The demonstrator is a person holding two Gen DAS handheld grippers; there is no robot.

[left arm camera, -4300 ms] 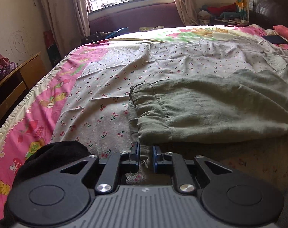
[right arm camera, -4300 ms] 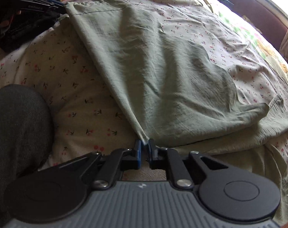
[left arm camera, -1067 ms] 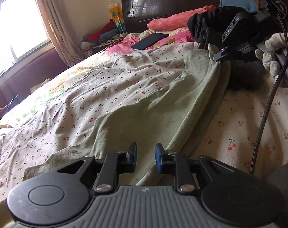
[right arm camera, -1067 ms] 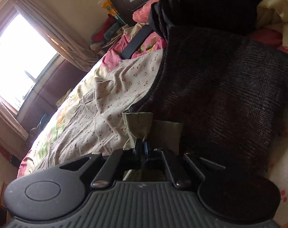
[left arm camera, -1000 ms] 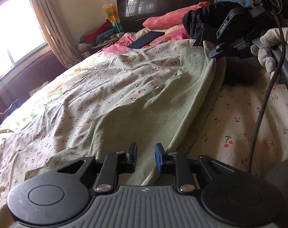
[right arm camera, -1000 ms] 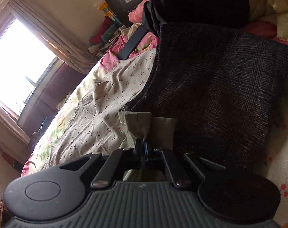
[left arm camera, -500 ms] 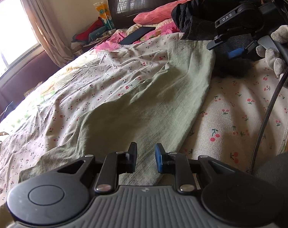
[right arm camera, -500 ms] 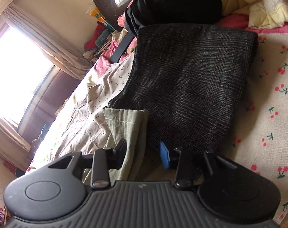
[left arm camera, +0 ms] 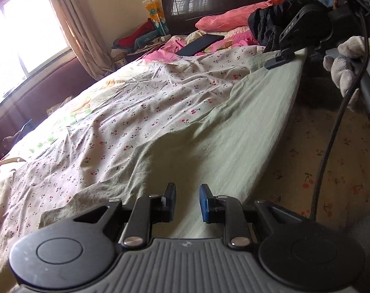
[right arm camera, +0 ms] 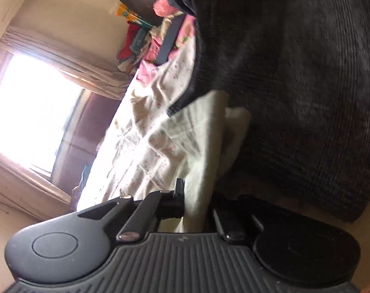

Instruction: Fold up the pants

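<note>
Here pants [right arm camera: 204,161] pinched between right hand-held gripper [right arm camera: 196,210] jaws.

text: pale letters on the right gripper [left arm camera: 277,59] body, apparently "DAS" | view: left wrist | elsewhere: nothing legible

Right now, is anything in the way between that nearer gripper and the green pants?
Nothing visible. The left gripper sits right over the green pants, fingers apart, with only cloth ahead. A black cable hangs off to its right, clear of them.
</note>
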